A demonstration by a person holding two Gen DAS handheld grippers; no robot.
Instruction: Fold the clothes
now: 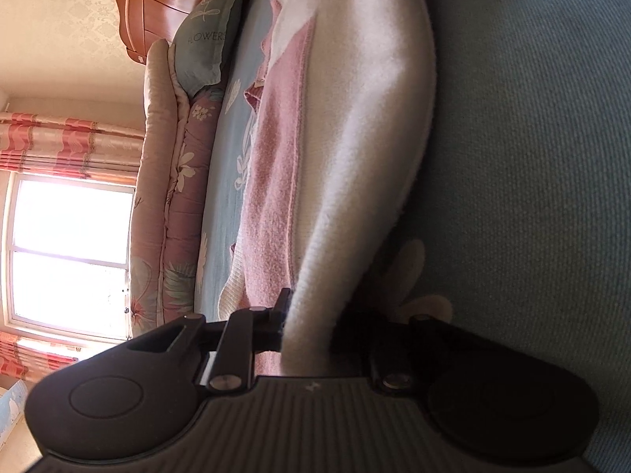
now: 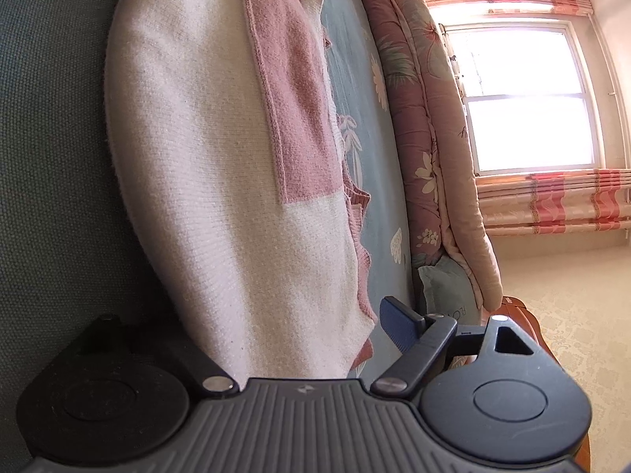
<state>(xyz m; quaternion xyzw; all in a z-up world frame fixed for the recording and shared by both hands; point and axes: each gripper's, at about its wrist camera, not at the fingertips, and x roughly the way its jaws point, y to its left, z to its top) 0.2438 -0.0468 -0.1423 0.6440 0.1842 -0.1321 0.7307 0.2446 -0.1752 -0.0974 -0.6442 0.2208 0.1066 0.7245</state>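
teal pillow (image 1: 207,35) reads "flowers"; left hand-held gripper (image 1: 311,315) pinches sweater (image 1: 355,138)

Bed sheet (image 1: 532,138), teal-green woven with pale flower prints, filled the right of the left wrist view. A cream-and-pink knit sweater (image 1: 355,126) lay directly on it, centre frame. Folded floral quilt (image 1: 177,197) and a "FLOWERS" pillow (image 1: 209,31) sat upper left, by the wooden headboard (image 1: 165,0).

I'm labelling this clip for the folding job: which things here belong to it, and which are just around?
Job: pink and white sweater; left gripper, shut on it; right gripper, open around it.
Around: pillow; quilt; curtains; window.
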